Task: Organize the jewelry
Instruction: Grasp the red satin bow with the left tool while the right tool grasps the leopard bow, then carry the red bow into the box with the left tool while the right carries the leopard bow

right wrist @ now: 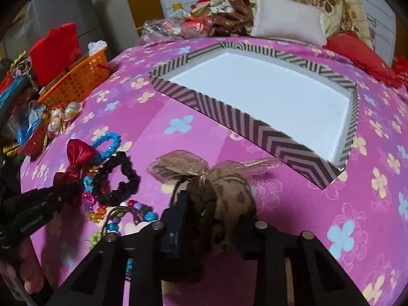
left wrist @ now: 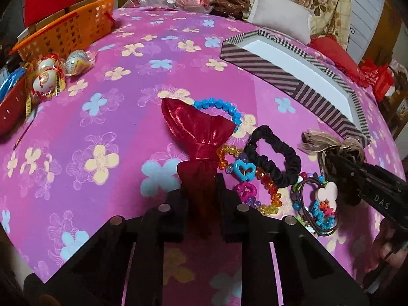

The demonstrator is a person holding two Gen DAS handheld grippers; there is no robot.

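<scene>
left wrist view: the left hand-held gripper (left wrist: 201, 191) is clamped on the red satin bow (left wrist: 196, 137), lying on the floral cover (left wrist: 102, 102) beside the blue bead bracelet (left wrist: 219, 107) and black scrunchie (left wrist: 275, 153).

right wrist view: the right hand-held gripper (right wrist: 216, 219) is clamped on the brown ribbon bow (right wrist: 214, 178); the striped box (right wrist: 229, 117) just ahead holds nothing, so sorting looks barely begun.

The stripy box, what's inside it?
The striped cardboard box shows only a bare white bottom. Its near wall hides the strip of floor just behind it.
</scene>
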